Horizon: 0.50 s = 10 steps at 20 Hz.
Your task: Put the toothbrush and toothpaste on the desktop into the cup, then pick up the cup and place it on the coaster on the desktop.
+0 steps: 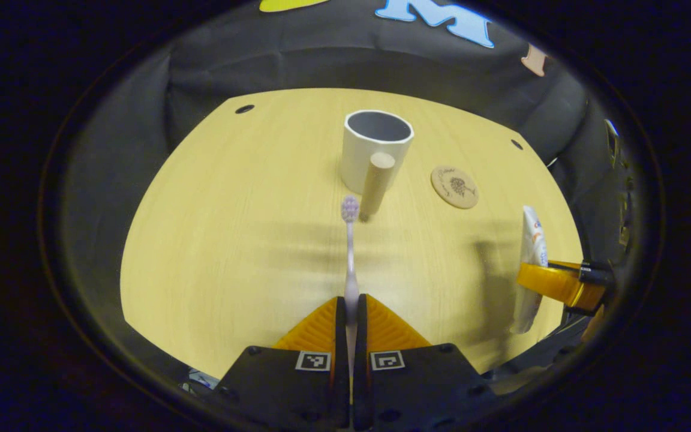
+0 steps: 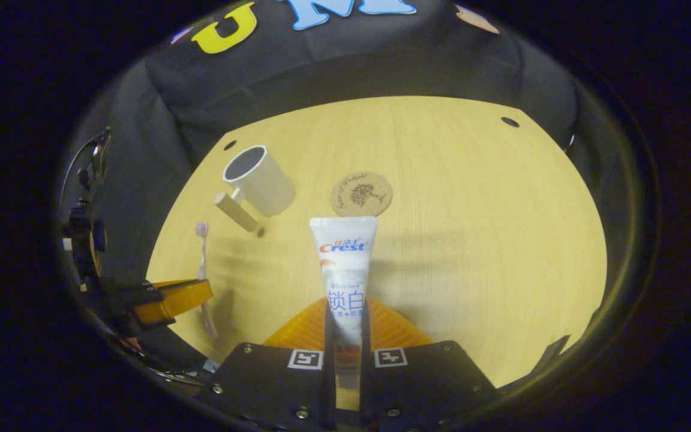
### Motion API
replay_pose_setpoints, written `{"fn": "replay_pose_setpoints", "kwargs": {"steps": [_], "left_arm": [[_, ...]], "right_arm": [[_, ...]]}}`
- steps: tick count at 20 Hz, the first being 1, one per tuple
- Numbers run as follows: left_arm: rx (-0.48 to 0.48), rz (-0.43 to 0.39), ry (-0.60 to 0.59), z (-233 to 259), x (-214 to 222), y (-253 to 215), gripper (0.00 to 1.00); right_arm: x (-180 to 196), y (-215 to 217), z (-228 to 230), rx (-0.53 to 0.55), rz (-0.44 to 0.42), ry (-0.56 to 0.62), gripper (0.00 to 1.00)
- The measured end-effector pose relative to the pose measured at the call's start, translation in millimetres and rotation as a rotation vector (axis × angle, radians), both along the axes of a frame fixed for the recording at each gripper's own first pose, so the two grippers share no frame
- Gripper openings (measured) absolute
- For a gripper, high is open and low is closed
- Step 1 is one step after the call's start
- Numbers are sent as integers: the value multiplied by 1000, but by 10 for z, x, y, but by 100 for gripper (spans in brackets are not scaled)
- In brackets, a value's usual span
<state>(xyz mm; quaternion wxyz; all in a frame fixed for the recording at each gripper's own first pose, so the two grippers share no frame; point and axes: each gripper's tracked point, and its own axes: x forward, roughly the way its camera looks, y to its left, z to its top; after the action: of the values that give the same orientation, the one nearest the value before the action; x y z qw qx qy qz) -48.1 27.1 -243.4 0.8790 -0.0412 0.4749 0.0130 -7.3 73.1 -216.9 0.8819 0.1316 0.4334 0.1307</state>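
Observation:
In the left gripper view my left gripper [image 1: 351, 307] is shut on the handle of a pale purple toothbrush [image 1: 350, 240], whose head points up toward the cup. The white cup [image 1: 375, 150] with a wooden peg handle [image 1: 376, 183] stands upright beyond it, and a round cork coaster [image 1: 454, 187] lies to its right. In the right gripper view my right gripper [image 2: 345, 312] is shut on a white toothpaste tube [image 2: 344, 264] held upright, crimped end up. The cup [image 2: 260, 179] is far left there, the coaster [image 2: 361, 193] just behind the tube. The other gripper [image 2: 171, 300] with the toothbrush [image 2: 203, 252] shows at left.
The light wooden desktop [image 1: 231, 240] has small dark holes near its back corners [image 1: 244, 109]. Black cloth walls enclose it on all sides. The right gripper [image 1: 561, 282] with the tube [image 1: 531, 240] shows at the right edge of the left gripper view.

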Motion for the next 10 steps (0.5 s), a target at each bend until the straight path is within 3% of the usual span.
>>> {"fn": "replay_pose_setpoints", "kwargs": {"steps": [10], "left_arm": [[40, 3, -229, 577, 455, 208, 10]], "right_arm": [[319, 267, 707, 62, 35, -256, 16]]}}
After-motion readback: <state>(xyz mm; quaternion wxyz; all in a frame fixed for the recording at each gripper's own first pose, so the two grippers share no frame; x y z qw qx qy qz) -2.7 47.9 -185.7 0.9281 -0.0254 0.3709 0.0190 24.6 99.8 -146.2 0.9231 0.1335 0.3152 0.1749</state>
